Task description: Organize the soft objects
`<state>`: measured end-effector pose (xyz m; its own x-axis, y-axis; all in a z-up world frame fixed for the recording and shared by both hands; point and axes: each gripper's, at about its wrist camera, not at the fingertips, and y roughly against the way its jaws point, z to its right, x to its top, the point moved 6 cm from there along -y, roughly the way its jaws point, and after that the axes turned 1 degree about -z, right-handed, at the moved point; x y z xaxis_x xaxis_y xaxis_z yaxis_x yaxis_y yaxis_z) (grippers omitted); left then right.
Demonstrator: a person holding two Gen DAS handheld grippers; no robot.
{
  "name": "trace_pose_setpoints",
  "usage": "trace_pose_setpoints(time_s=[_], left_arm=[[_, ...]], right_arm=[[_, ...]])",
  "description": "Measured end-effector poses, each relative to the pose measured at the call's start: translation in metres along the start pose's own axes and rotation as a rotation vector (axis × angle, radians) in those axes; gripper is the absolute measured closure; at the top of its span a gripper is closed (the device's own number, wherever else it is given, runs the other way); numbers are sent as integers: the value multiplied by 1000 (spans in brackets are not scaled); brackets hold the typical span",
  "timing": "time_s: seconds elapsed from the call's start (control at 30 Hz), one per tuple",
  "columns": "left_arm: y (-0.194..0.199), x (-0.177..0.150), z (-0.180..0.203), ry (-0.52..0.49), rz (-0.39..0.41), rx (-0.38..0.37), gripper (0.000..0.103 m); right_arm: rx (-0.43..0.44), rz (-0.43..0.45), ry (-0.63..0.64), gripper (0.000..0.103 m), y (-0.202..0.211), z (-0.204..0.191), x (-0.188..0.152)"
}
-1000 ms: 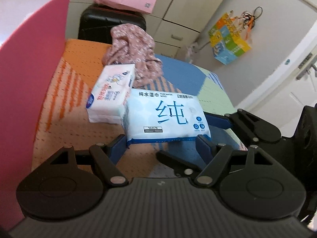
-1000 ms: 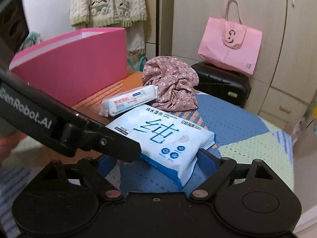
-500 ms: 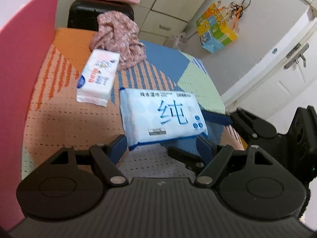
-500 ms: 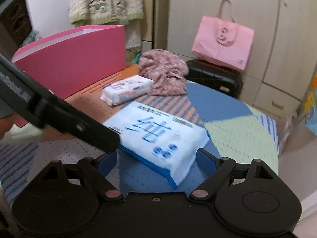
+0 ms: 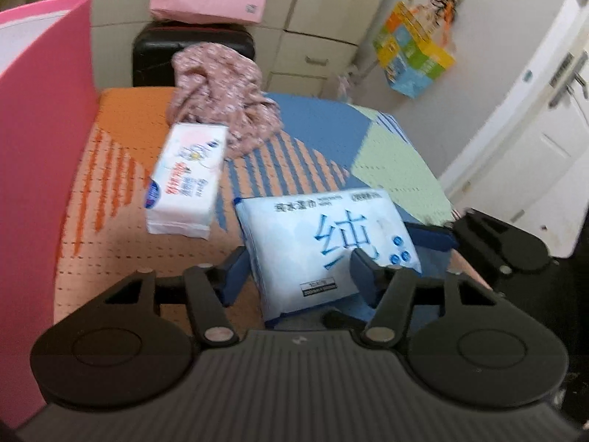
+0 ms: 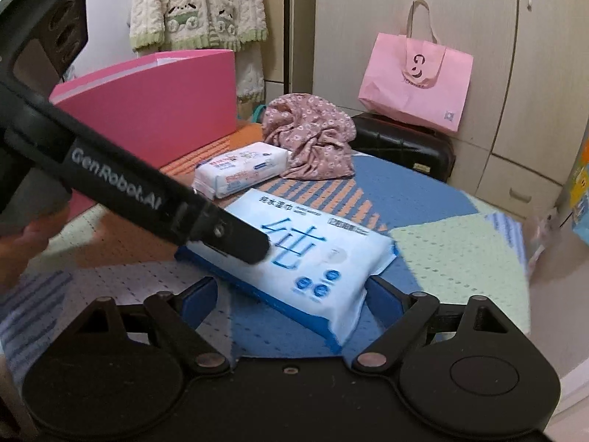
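The blue wet-wipe pack (image 5: 327, 246), lying on the patchwork table (image 5: 121, 184), is pinched by the just-closing left gripper (image 5: 298, 272) and bracketed by the spread right gripper (image 6: 291, 294); the slick, yielding wrapper could be squeezed out if lifted unevenly

Beige wardrobe doors (image 6: 423, 18) fill upper right; pink tote bag (image 6: 418, 81) atop black suitcase (image 6: 401, 143); white door (image 5: 533, 140) far right
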<state>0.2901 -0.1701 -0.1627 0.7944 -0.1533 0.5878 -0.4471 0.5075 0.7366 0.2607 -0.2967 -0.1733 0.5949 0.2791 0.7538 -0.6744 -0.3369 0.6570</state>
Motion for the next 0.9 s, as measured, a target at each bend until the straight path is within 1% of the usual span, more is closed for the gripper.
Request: trace_pose_setpoints(time_s=[0.03,0.17,0.27,0.33,0.47,0.6,0.7,0.9], left_arm=[[0,-1,2,5,-2,-6,47],[1,-6,11,-33,20,23,47],[4,-8,14,-39,21,23,47],[7,-9,14,-31,14,14,47],[15,-14,19,-41,10,12,44],[26,-19,27,-59,-4,21,42],[36,-23,30,-69,-11,19,42],[60,-34,37,-87,-18,3,42]], right_arm=[[-9,2,-1,12,-1,-2,1],[-40,1,-28,12,-2,-9,2],[-60,6,-43,13,1,-14,1],[-58,2,-66,13,4,-15,0],[-43,0,-132,12,9,-18,-3],[-22,-10,-178,8,17,-27,-5],[-12,-6,-196,5,24,-33,-7],[-7,-2,-191,5,45,-47,-9]])
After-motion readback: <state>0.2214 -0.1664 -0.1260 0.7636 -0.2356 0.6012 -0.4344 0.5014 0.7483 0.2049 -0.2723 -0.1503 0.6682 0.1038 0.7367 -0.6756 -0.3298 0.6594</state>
